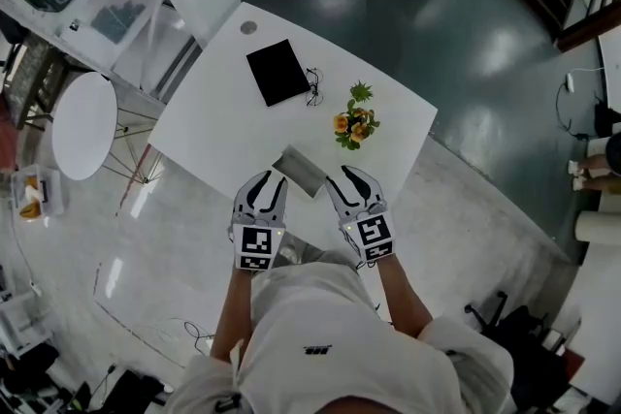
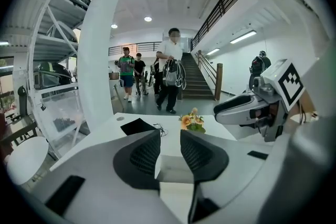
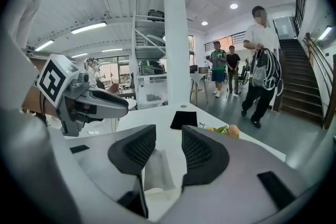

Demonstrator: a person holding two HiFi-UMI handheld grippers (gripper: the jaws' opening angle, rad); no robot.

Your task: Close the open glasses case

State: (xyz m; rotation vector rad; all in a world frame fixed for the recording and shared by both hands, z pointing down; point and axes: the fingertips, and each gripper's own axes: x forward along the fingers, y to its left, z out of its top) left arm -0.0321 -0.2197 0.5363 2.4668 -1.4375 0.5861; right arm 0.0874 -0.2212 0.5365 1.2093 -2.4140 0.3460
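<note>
A grey glasses case (image 1: 301, 172) lies near the front edge of the white table (image 1: 213, 126), and I cannot tell whether its lid is up. My left gripper (image 1: 271, 183) hovers just left of it and my right gripper (image 1: 343, 177) just right of it. In the left gripper view the case (image 2: 176, 167) shows beyond the parted jaws of the left gripper (image 2: 169, 140). The right gripper view shows the case (image 3: 157, 171) beyond the right gripper (image 3: 168, 139). Both grippers are open with nothing between their pads.
A flat black case (image 1: 278, 71) with a pair of glasses (image 1: 312, 87) beside it lies at the far side. A small pot of orange flowers (image 1: 355, 121) stands right of the middle. A round white side table (image 1: 82, 124) is at the left. People (image 2: 170, 76) walk beyond the table.
</note>
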